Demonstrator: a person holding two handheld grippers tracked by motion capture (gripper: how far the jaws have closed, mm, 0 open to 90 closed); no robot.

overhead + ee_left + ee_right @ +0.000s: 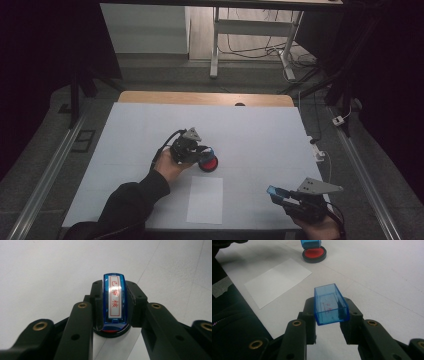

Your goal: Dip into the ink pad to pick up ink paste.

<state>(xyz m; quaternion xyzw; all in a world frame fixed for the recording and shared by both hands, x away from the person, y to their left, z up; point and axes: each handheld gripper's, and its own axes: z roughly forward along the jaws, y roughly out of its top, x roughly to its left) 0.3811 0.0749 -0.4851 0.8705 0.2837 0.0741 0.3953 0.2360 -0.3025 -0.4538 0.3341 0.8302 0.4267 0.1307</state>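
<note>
Inking looks like the step in hand: the left gripper (200,151) has its 2 jaws closed firmly on a blue stamp (115,301), whose top label carries red characters, and holds it down over the round red ink pad (209,163). In the left gripper view a sliver of red shows just beneath the stamp's base, so the face appears to sit on or just above the pad; actual contact cannot be told. In the high view this pair lies close to the centre of the white table (250,130).

Toward 5 o'clock from there, near the table's front edge, the right gripper (278,194) holds the stamp's clear blue cap (330,305), an open-ended rectangular box, pinched between its 2 jaws with the hollow facing away from the hand. It hangs just clear of the surface, well apart from the pad.

Between them, at 6 o'clock from the pad, a blank sheet of white paper (205,199) lies flat.

Judging from this layout, the next move would be to lift the stamp straight off the pad, carry it toward 6 o'clock over the sheet, and press it down squarely. That calls for keeping the stamp upright so the print lands even, while the cap stays parked out of the way.
</note>
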